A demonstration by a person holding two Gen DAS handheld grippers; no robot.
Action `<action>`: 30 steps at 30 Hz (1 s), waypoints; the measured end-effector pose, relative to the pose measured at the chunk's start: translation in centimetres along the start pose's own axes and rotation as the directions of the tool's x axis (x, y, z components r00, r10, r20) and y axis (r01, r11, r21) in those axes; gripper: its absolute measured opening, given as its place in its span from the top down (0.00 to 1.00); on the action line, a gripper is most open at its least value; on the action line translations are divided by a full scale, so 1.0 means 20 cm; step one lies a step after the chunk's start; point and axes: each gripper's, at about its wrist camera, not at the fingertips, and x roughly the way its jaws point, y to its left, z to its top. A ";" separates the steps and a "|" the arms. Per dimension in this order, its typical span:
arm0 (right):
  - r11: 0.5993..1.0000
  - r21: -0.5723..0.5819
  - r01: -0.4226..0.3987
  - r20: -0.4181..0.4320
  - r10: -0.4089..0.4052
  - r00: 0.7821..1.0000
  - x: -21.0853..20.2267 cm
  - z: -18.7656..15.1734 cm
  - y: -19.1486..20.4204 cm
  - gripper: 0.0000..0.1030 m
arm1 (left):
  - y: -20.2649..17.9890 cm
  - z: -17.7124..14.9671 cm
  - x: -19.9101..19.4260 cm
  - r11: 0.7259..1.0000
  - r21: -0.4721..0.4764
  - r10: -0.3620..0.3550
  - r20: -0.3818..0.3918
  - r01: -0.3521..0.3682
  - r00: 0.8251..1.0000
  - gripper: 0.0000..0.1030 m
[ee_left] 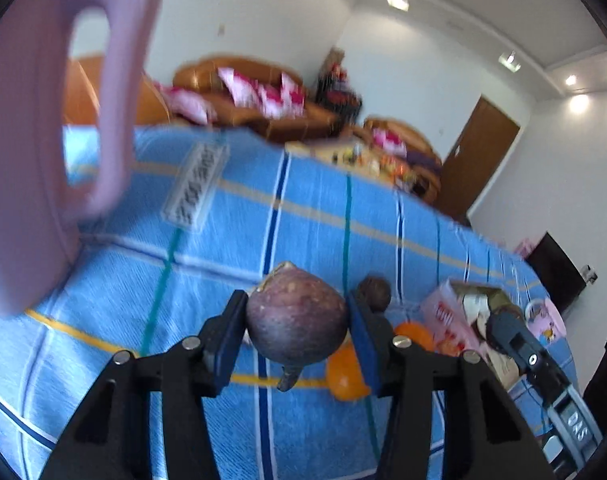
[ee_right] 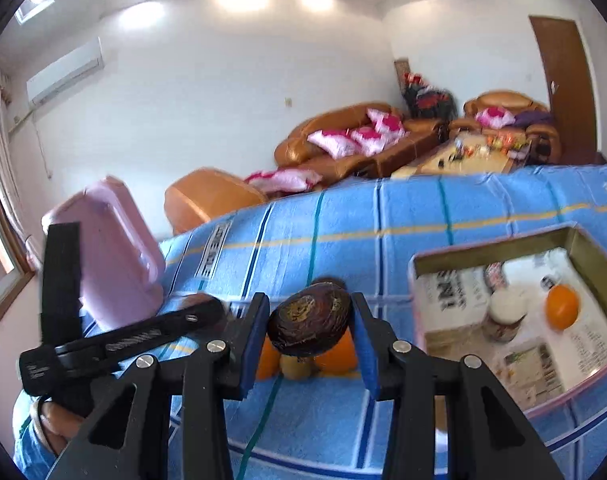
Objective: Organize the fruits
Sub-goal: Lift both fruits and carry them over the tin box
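Note:
My left gripper [ee_left: 297,322] is shut on a purple mangosteen [ee_left: 297,318] and holds it above the blue striped cloth [ee_left: 223,280]. My right gripper [ee_right: 309,328] is shut on a dark brown wrinkled fruit [ee_right: 309,326], also held above the cloth. Oranges [ee_left: 345,376] lie on the cloth under the fruits; they show behind the brown fruit in the right wrist view [ee_right: 339,354]. A small brown fruit [ee_left: 375,292] lies beyond the left gripper. A pink-rimmed cardboard box [ee_right: 419,268] at the right holds an orange [ee_right: 561,306] and a halved mangosteen [ee_right: 505,314].
A lilac plastic basket [ee_left: 27,160] stands tilted at the table's left; it also shows in the right wrist view [ee_right: 119,252]. The other gripper's body [ee_left: 519,346] lies near the box [ee_left: 451,316]. Sofas and a coffee table stand beyond the table.

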 end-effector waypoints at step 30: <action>0.976 -0.135 0.168 0.120 -0.153 0.981 0.00 -0.04 0.06 0.58 | -0.17 -0.07 -0.05 0.952 0.189 0.207 0.185 -0.242 0.961 0.50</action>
